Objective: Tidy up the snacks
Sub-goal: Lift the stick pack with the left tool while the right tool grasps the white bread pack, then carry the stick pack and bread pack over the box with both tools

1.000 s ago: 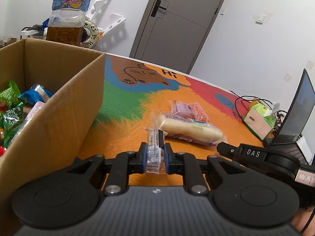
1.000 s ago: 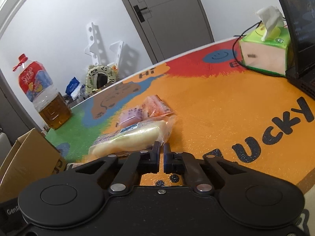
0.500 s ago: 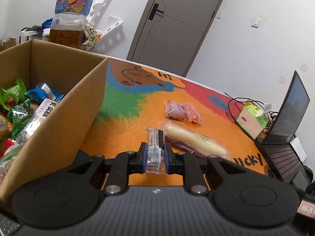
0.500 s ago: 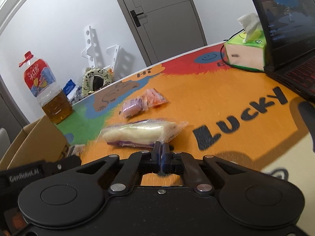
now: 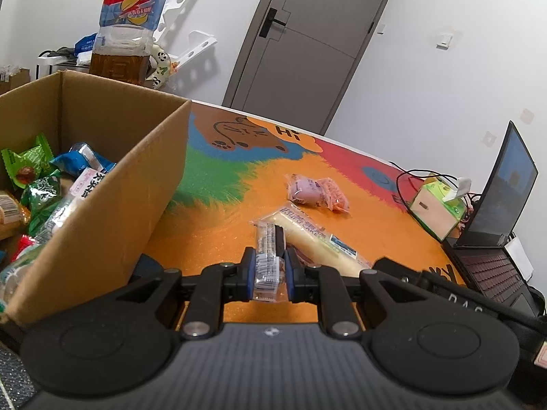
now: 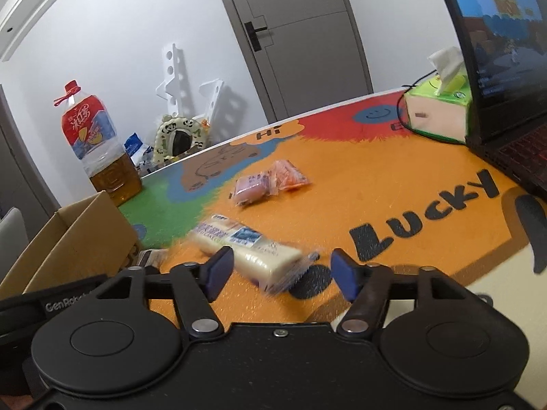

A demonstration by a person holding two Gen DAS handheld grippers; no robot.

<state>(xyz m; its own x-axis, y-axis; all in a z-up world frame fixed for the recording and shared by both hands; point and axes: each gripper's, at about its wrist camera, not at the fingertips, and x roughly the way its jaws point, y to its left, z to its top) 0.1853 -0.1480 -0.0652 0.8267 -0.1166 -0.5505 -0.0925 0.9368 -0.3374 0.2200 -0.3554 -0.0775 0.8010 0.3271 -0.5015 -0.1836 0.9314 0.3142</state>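
Observation:
My left gripper [image 5: 270,270] is shut on a small clear-wrapped snack bar [image 5: 267,259] and holds it above the mat, just right of the cardboard box [image 5: 112,201], which holds several snack packets [image 5: 41,177]. My right gripper [image 6: 282,270] is open, its jaws wide apart around the near end of a long white cake roll [image 6: 249,249] lying on the mat; the roll also shows in the left wrist view [image 5: 318,239]. A pink and orange snack pack [image 6: 266,184] lies farther back, also in the left wrist view [image 5: 318,193].
A large iced tea bottle [image 5: 126,30] stands behind the box. A green tissue box [image 6: 437,112] and an open laptop [image 6: 502,68] stand at the right on the colourful mat [image 6: 376,184]. A grey door [image 5: 307,41] is behind.
My right gripper has opened from shut and now straddles the cake roll's end. My left gripper has risen a little with the snack bar, showing more of the box's inside.

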